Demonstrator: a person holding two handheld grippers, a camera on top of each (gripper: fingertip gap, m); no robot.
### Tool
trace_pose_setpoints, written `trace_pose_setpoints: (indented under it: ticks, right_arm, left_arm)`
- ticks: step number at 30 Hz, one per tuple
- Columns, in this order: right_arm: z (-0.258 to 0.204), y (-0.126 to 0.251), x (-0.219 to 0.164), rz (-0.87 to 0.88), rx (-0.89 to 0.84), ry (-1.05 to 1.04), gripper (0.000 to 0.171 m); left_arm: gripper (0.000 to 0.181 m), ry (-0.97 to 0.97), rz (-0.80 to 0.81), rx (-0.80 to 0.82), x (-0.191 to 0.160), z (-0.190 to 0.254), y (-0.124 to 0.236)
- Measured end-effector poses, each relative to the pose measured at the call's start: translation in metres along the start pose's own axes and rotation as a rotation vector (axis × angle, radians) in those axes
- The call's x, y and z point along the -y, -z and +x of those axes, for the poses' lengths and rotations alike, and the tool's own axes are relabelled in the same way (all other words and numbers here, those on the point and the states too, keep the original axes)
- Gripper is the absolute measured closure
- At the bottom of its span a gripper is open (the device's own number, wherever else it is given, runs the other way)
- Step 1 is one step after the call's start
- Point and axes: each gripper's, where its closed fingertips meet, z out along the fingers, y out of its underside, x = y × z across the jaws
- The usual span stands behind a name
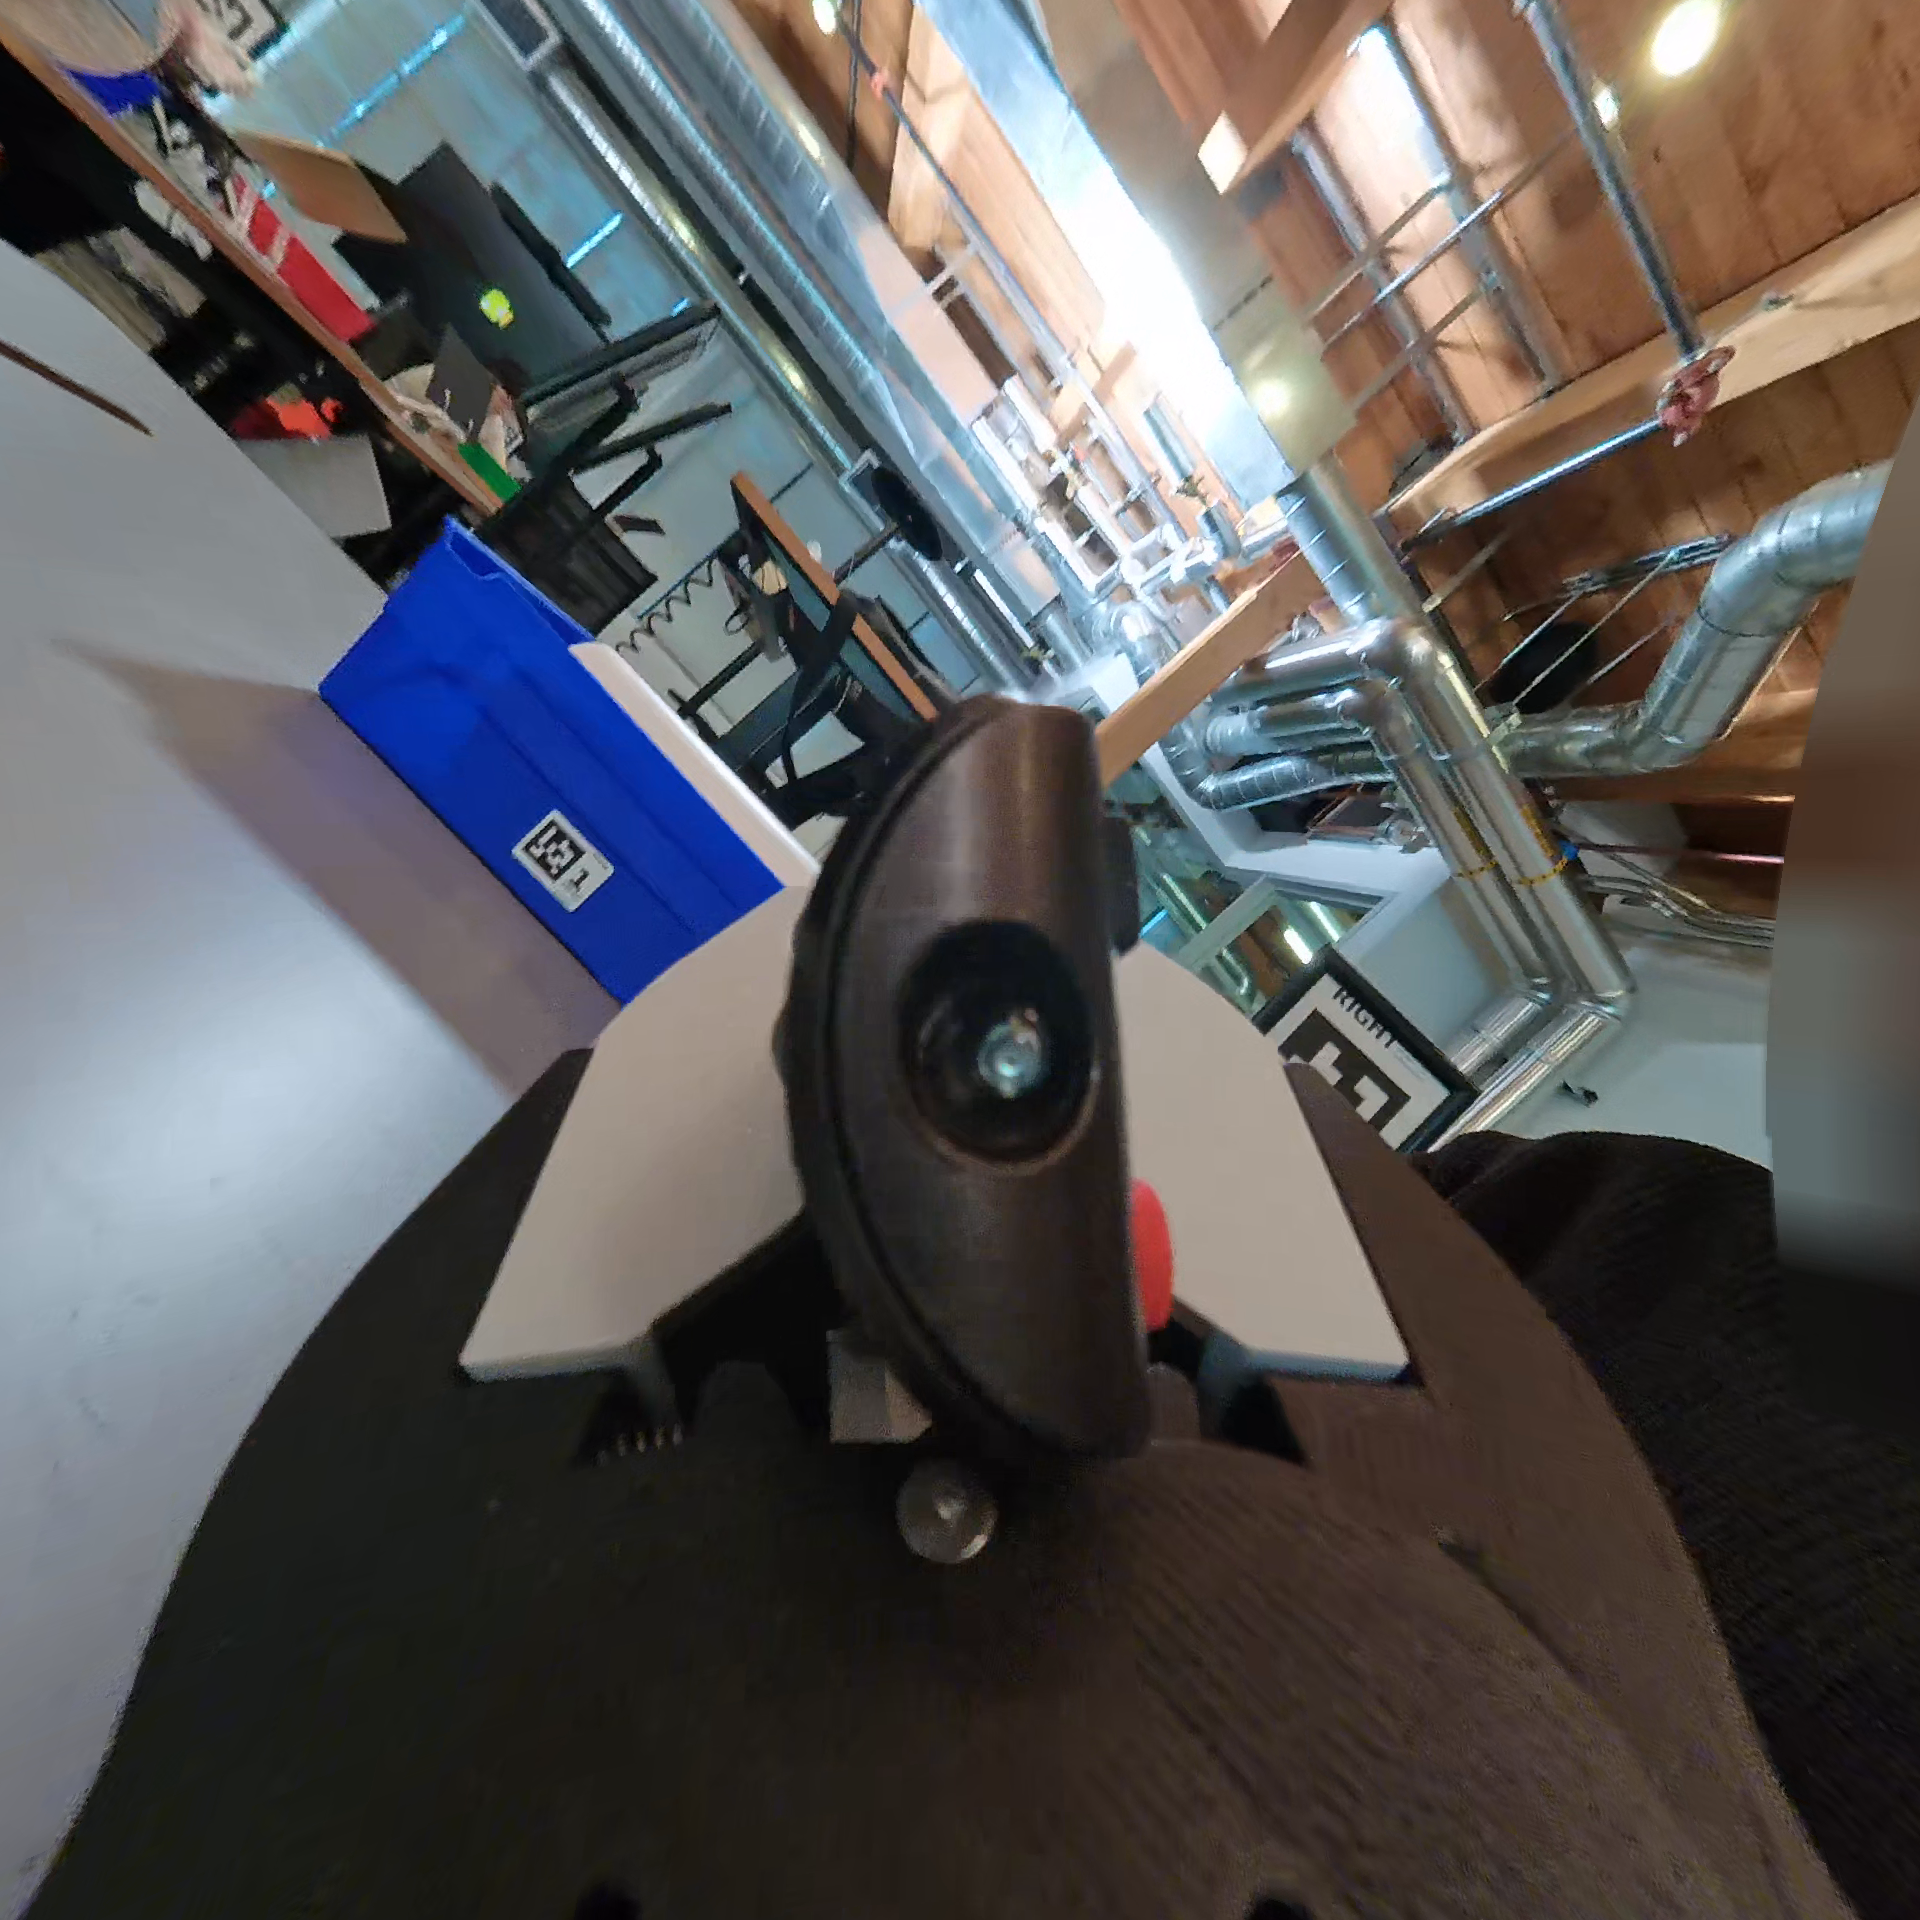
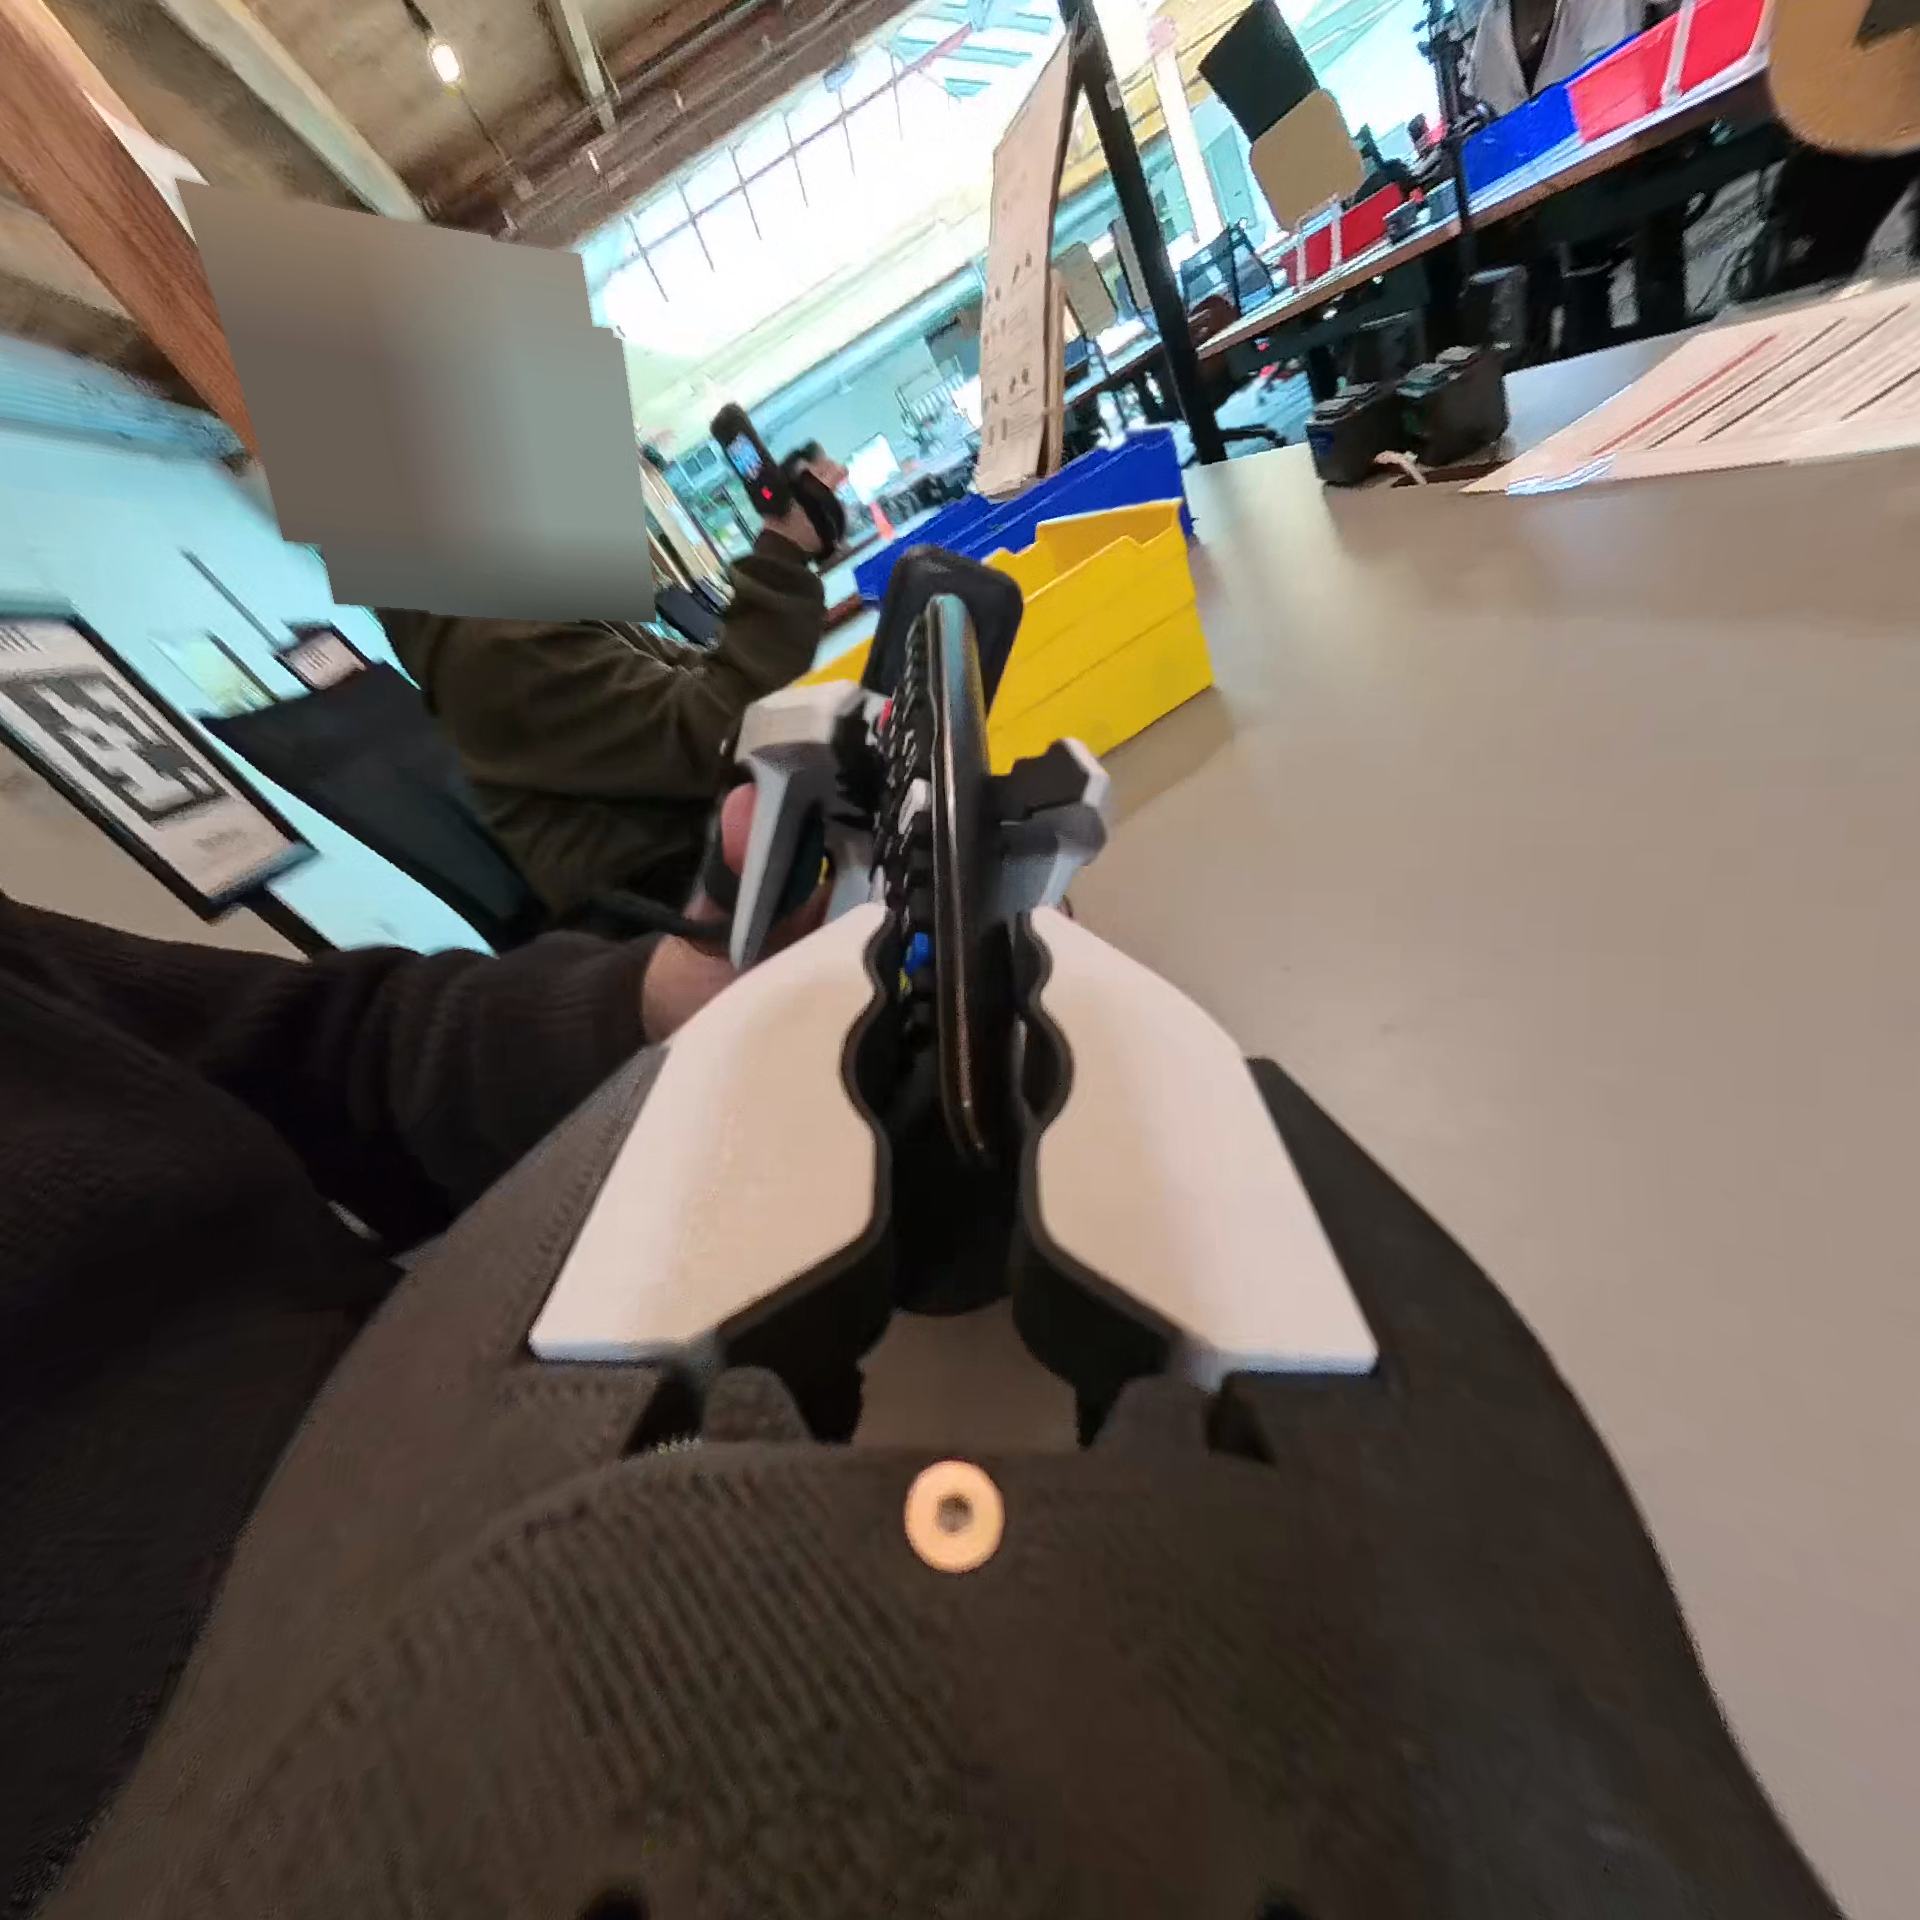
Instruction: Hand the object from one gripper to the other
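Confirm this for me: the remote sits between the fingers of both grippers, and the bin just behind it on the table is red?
Not quite. The bin behind the remote is yellow, not red, as the right wrist view shows. The rest holds: the remote sits between the fingers of both the left gripper and the right gripper, above the table.

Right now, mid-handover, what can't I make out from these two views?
1. Left wrist view: the remote's butt end fills the gap of the left tongs, hiding whether they press it.
2. Right wrist view: the remote, held in the right tongs, stands edge-on, so its buttons are too small and blurred to tell apart.
3. Right wrist view: the yellow bin's inside is hidden by its own wall.
4. Left wrist view: the blue bin's inside, likewise.
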Motion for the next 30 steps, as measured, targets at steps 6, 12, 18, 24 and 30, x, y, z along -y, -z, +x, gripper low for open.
trace_pose_setpoints:
  ticks: [6,12,18,24,30]
  right_arm:
    - [-0.006,-0.008,-0.014,-0.065,-0.007,0.125,0.149]
    - [-0.007,-0.009,-0.006,0.026,0.074,-0.044,0.120]
    - [-0.016,-0.012,0.000,0.090,0.108,-0.062,0.134]
    - [-0.012,-0.006,0.003,0.094,0.092,-0.074,0.147]
    - [-0.010,0.004,0.014,0.146,0.136,-0.154,0.148]
  left_arm:
    - [0.134,-0.050,0.034,-0.008,0.009,0.004,0.005]
    - [0.139,-0.050,0.171,-0.068,0.028,0.014,0.014]
    - [0.139,0.032,0.341,-0.117,0.041,0.015,0.024]
    - [0.136,0.009,0.280,-0.112,0.030,0.016,0.014]
    - [0.101,0.001,0.248,-0.068,0.032,0.010,0.014]
